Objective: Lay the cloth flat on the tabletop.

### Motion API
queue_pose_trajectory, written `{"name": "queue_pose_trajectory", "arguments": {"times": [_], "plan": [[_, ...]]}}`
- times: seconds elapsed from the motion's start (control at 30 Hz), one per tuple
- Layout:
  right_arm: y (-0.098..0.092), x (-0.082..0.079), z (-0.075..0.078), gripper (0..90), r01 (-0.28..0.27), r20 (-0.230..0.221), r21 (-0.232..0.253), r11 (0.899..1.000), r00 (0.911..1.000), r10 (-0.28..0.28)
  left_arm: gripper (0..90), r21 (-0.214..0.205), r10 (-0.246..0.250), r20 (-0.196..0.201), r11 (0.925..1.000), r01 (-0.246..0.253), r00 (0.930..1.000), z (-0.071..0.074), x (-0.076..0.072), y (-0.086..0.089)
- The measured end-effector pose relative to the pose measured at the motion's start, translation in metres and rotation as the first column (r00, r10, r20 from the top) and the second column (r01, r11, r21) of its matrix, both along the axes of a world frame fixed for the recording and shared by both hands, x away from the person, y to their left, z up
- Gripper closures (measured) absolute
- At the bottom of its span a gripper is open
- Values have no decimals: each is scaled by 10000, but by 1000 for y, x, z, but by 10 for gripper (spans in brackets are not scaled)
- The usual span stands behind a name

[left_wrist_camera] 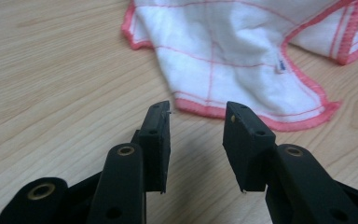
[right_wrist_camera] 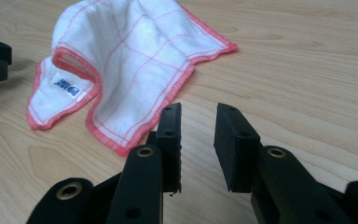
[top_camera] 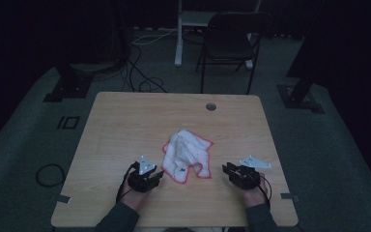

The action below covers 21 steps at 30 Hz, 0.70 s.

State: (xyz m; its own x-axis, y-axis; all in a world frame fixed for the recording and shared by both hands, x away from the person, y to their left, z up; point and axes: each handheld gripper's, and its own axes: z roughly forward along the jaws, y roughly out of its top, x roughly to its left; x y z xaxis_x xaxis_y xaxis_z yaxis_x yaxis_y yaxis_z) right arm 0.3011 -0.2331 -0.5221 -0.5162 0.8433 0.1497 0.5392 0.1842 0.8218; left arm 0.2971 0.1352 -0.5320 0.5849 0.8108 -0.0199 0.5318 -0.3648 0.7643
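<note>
Cloth (top_camera: 187,153) lies crumpled mid-counter (top_camera: 125,125), white with red hem; its small blue-printed tag (right_wrist_camera: 67,85) is too blurred to read. Left claw (left_wrist_camera: 196,122) and right claw (right_wrist_camera: 198,122) gape empty, flanking it.

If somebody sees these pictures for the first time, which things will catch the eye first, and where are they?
First comes the white cloth with a red-pink hem, lying crumpled near the middle of the wooden table. Next, the two black tongs at the near edge: the left tongs beside the cloth's left corner, the right tongs to its right, both with jaws apart and nothing between them. Behind the table stands a dark chair.
</note>
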Motion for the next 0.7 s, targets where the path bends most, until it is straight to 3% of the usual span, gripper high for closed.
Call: {"name": "queue_pose_trajectory", "arguments": {"times": [0.27, 0.7], "plan": [[6, -2, 2, 720, -206, 37, -72, 9998, 9998, 206, 618, -335, -308, 10, 9990, 308, 9995, 5, 2, -10], [31, -1, -1, 719, -942, -29, -396, 9948, 9956, 941, 618, -258, -1042, -149, 9943, 1038, 9944, 1, -1, -36]]}}
